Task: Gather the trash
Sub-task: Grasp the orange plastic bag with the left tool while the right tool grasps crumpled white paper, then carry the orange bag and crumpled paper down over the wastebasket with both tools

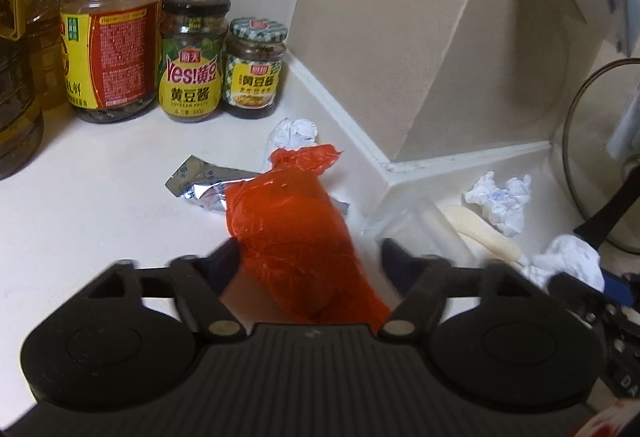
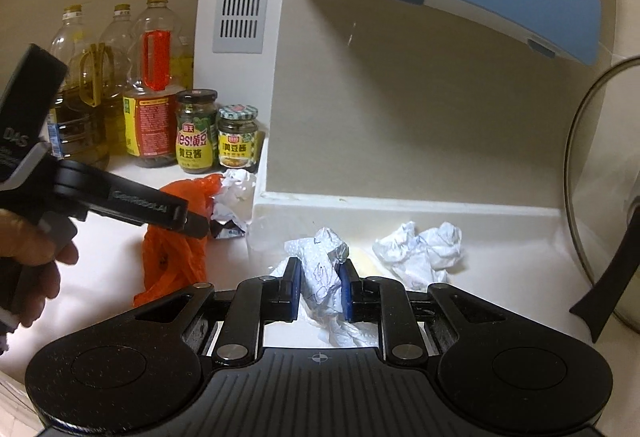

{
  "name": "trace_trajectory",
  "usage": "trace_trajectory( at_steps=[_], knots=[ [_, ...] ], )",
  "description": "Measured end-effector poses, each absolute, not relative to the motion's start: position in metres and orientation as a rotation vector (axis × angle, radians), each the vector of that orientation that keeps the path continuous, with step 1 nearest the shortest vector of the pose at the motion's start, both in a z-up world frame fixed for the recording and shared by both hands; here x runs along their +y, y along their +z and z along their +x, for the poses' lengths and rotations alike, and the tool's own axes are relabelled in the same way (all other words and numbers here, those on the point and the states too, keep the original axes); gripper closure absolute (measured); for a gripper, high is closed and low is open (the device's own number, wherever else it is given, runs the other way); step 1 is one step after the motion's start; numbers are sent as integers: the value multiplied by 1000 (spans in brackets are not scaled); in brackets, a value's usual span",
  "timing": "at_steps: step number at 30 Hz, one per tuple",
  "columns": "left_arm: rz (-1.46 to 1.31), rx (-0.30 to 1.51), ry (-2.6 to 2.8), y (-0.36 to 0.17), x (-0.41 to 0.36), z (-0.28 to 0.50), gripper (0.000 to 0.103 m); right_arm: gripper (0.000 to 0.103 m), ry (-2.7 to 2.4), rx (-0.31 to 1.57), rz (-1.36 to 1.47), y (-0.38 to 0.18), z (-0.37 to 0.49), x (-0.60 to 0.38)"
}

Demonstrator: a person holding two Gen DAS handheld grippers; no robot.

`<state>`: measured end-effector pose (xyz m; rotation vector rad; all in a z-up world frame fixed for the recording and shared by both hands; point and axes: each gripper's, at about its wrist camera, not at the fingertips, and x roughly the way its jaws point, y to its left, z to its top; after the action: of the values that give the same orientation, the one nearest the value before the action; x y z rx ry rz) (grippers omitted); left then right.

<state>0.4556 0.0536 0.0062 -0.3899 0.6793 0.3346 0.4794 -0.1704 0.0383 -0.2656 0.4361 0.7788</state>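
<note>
Right hand-held gripper [image 2: 319, 287], pads clamped on crumpled tissue [image 2: 320, 277]; left hand-held gripper [image 1: 310, 261], jaws half-open astride orange plastic bag [image 1: 292, 233] on white table [image 1: 100, 197], not gripping; risk: thin slippery film may slide out as fingers close.

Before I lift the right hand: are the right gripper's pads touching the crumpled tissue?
Touching. In the right wrist view the right gripper has both blue pads pressed against the sides of the crumpled tissue, no gap showing on either side.
</note>
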Motion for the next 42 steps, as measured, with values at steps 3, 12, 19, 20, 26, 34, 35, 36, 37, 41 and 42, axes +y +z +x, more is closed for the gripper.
trace_trajectory(
  at_steps=[3, 12, 19, 20, 26, 34, 35, 36, 37, 41, 42],
  knots=[
    [-407, 671, 332, 7, 58, 450, 64, 83, 773, 444, -260, 37, 478, -173],
    [-407, 670, 324, 16, 62, 396, 71, 83, 803, 483, -229, 37, 459, -176],
    [-368, 684, 237, 24, 51, 336, 71, 83, 819, 541, -192, 39, 429, -176],
    [-370, 686, 222, 25, 48, 328, 71, 83, 817, 546, -188, 40, 423, -176],
    [-340, 691, 138, 28, 33, 279, 71, 83, 816, 571, -164, 43, 380, -173],
    [-280, 728, 41, 20, 28, 220, 71, 83, 818, 631, -144, 36, 323, -165],
    [-271, 733, 27, 19, 27, 213, 71, 83, 820, 637, -142, 35, 315, -165],
    [-261, 739, 10, 18, 27, 207, 71, 83, 823, 642, -141, 34, 308, -164],
    [-253, 748, -7, 17, 26, 201, 71, 83, 826, 648, -143, 33, 301, -163],
    [-242, 788, -69, 9, 29, 180, 71, 83, 841, 678, -158, 24, 272, -156],
    [-234, 799, -77, 6, 30, 176, 71, 83, 847, 687, -162, 21, 266, -154]
  ],
)
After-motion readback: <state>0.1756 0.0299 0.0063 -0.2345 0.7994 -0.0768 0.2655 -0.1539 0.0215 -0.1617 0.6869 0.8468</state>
